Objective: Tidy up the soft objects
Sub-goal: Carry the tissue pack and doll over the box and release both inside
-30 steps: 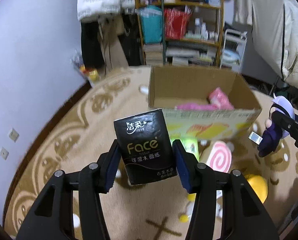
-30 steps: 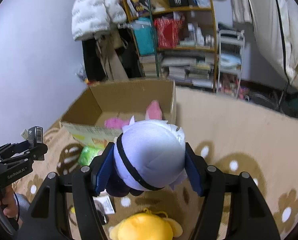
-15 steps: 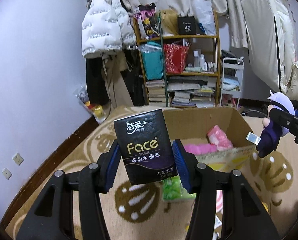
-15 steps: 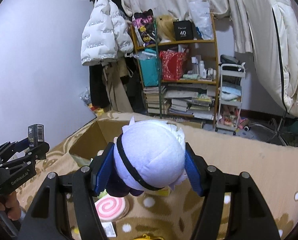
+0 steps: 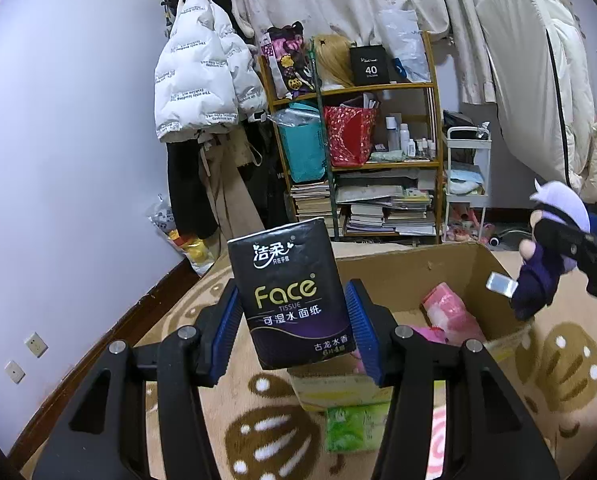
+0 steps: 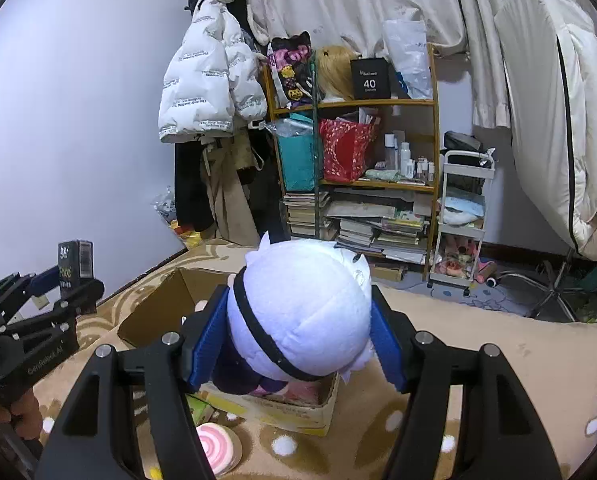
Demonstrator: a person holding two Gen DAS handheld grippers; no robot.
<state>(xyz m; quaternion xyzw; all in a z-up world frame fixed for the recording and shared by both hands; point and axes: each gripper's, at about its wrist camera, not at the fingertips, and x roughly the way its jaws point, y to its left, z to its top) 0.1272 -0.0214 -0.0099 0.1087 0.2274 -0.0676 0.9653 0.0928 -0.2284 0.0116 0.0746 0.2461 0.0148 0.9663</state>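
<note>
My left gripper (image 5: 292, 330) is shut on a black "Face" tissue pack (image 5: 290, 294) and holds it in the air at the near left corner of an open cardboard box (image 5: 410, 268). My right gripper (image 6: 296, 338) is shut on a white-headed plush doll (image 6: 298, 314) in dark clothes, held over the box (image 6: 154, 312); the doll (image 5: 550, 240) also shows at the right of the left wrist view. Pink soft packs (image 5: 450, 312) lie inside the box.
A green tissue pack (image 5: 354, 426) and a pink swirl cushion (image 6: 216, 450) lie on the brown patterned carpet in front of the box. A cluttered shelf (image 5: 370, 152), a white cart (image 6: 462, 216) and hanging coats (image 5: 202, 80) stand behind.
Both grippers have risen and moved toward the box with their loads still held. The views tilted up, so the box sits lower and the yellow plush has left the frame.
</note>
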